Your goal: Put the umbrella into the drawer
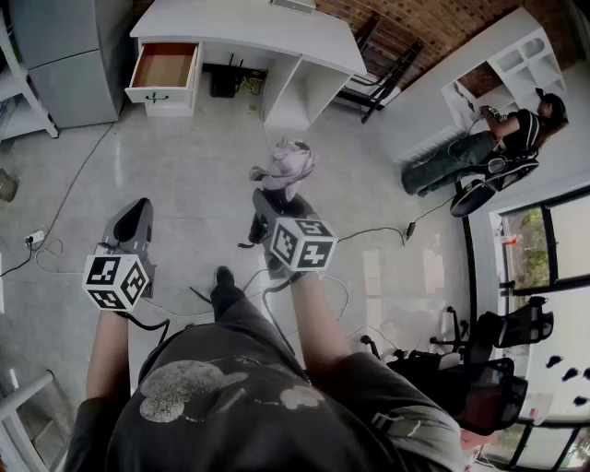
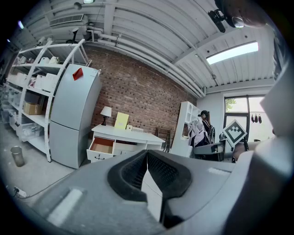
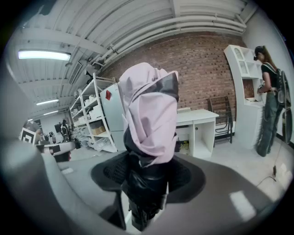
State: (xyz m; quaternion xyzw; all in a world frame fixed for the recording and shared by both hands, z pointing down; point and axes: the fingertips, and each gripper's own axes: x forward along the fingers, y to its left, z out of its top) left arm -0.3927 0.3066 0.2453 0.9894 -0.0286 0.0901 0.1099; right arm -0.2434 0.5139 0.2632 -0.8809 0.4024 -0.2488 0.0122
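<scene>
Right gripper: clamped on the folded pink umbrella.
Left gripper: jaws pressed together, nothing between them.
Drawer: open, at the white desk's left end.

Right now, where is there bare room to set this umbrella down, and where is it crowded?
The open drawer looks empty, and the desk top above it is mostly bare. The floor up to the desk is clear. Near the feet cables clutter the floor, and a black box sits under the desk.
</scene>
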